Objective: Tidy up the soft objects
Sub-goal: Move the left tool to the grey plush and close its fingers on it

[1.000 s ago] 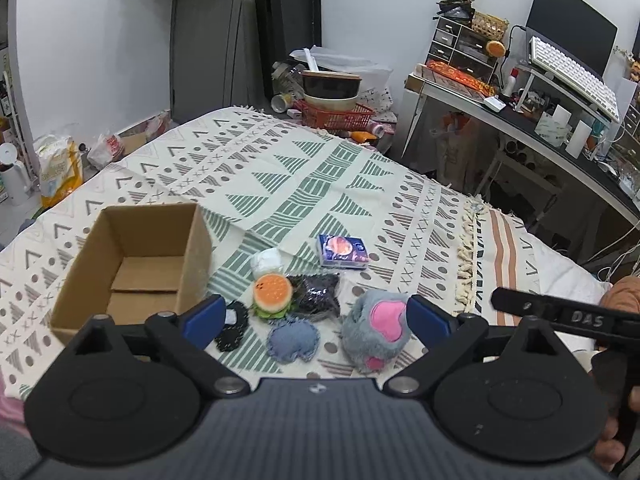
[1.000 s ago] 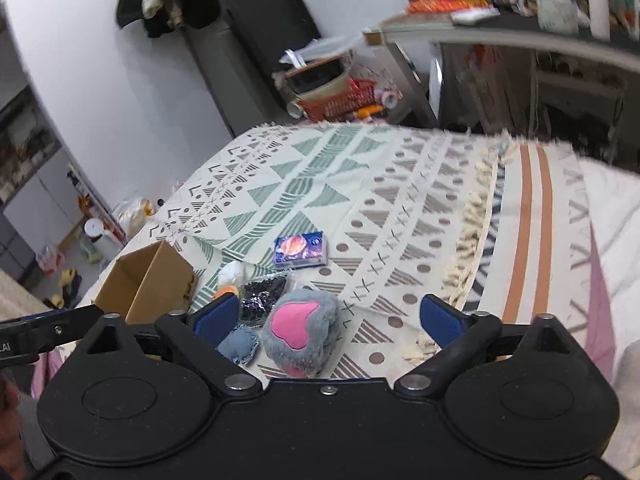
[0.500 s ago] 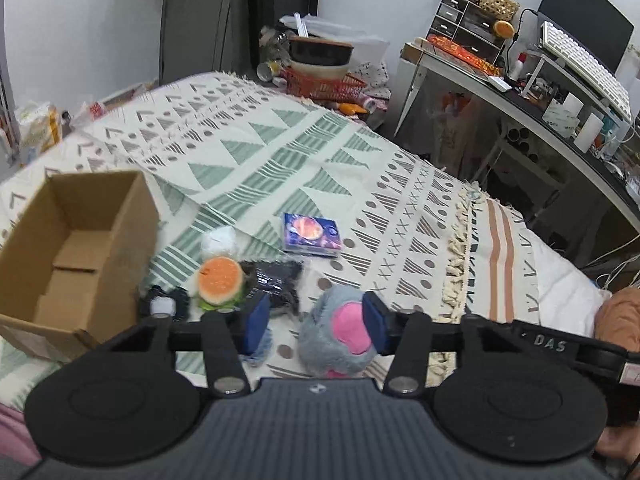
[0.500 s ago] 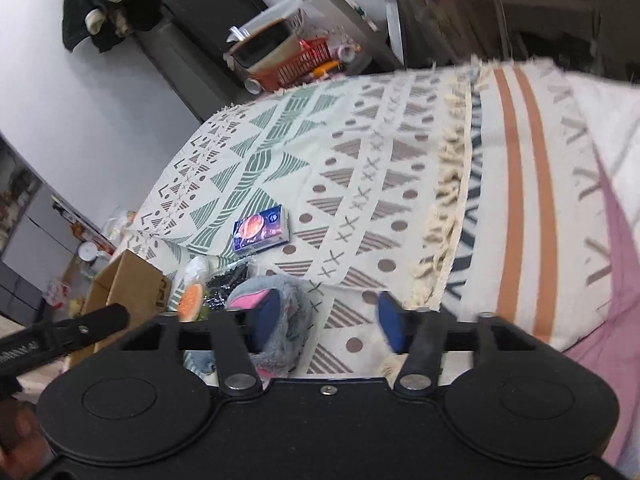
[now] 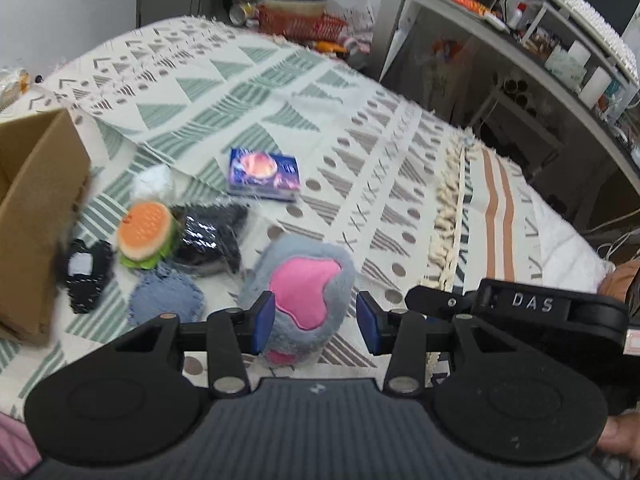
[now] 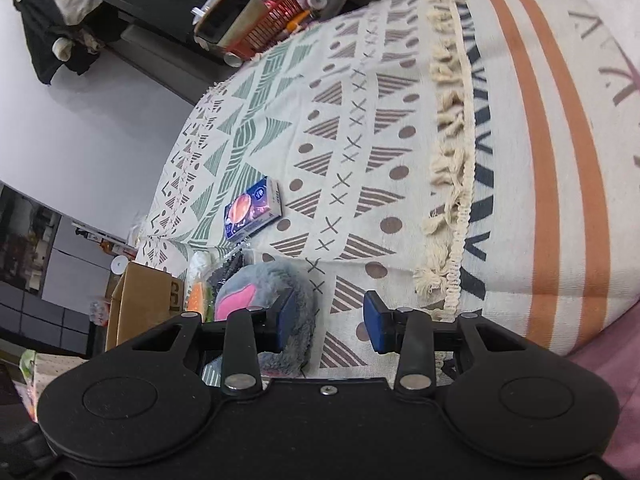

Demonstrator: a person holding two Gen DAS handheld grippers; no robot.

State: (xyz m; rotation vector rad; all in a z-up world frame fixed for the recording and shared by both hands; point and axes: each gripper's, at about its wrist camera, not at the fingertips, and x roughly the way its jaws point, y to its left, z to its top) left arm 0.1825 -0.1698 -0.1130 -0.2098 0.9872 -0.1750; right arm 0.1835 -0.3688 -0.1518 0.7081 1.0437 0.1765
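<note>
Left wrist view: the left gripper [image 5: 316,322] hangs low over a patterned blanket [image 5: 360,128], its blue pads parted on either side of a grey plush [image 5: 304,292] with a pink patch. The left pad sits at the plush's edge; the right pad stands clear of it, so the jaws are released, not clamping. The plush lies on the blanket near the camera. Left of it a blue denim patch [image 5: 166,298] lies flat, and beyond that a burger toy [image 5: 146,234] leans against a dark sparkly pouch [image 5: 212,238]. A black item with a white label [image 5: 86,274] lies just beside a cardboard box [image 5: 36,216] at the left edge. A small white bundle [image 5: 154,180] sits behind the burger toy, and a blue packet [image 5: 264,174] lies farther out, apart from the cluster. A black bar marked "DAS" [image 5: 532,304] crosses the right side. A desk [image 5: 520,52] with clutter stands beyond the bed.

Right wrist view: the right gripper [image 6: 330,322] is tilted, its pads apart with bare blanket [image 6: 400,120] between them; it grips nothing. The plush [image 6: 260,284] lies just left of the left pad, partly behind it. The box [image 6: 144,304] stands farther left, the burger toy [image 6: 197,296] showing as an orange sliver between them. The packet [image 6: 254,208] lies beyond the plush. A tassel fringe [image 6: 452,168] runs down the blanket on the right.
</note>
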